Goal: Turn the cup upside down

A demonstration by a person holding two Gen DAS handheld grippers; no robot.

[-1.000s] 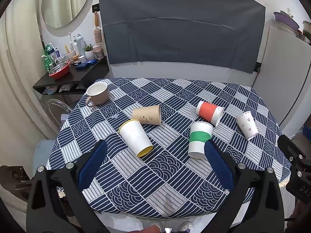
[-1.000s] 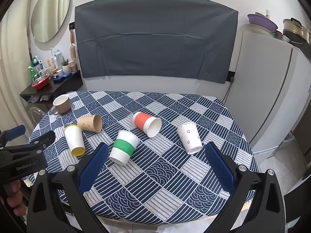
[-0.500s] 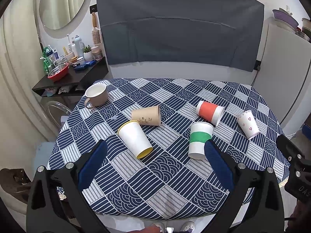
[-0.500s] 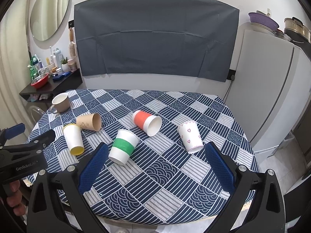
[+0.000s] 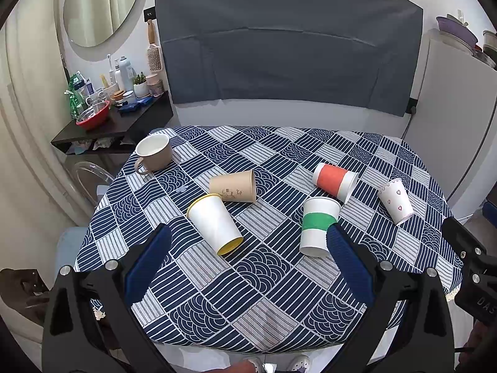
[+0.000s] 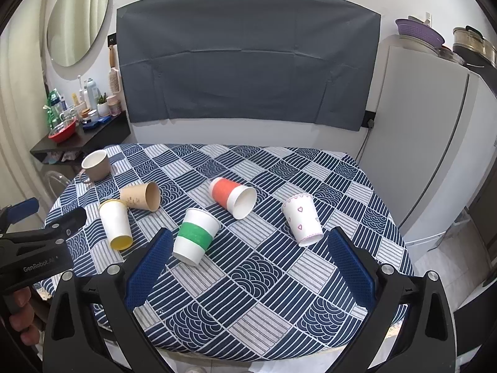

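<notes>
Several paper cups sit on a blue patterned tablecloth point(image 5: 267, 279). A green-banded cup point(image 5: 318, 225) point(image 6: 195, 236) stands upside down. A white cup with yellow inside point(image 5: 214, 223) point(image 6: 115, 225), a brown cup point(image 5: 234, 186) point(image 6: 141, 197), an orange-banded cup point(image 5: 335, 181) point(image 6: 233, 195) and a hearts cup point(image 5: 396, 200) point(image 6: 303, 219) lie on their sides. A beige mug point(image 5: 153, 154) point(image 6: 96, 164) stands upright at the far left. My left gripper point(image 5: 248, 264) and right gripper point(image 6: 248, 264) are open and empty, above the near table edge.
A dark shelf point(image 5: 115, 124) with bottles and a red bowl stands left of the table. A white fridge point(image 6: 419, 155) stands to the right. A grey cloth point(image 6: 248, 62) hangs on the wall behind. The left gripper's body point(image 6: 34, 248) shows at the right wrist view's left edge.
Both grippers have drifted slightly; the views shift a little. No cup has moved.
</notes>
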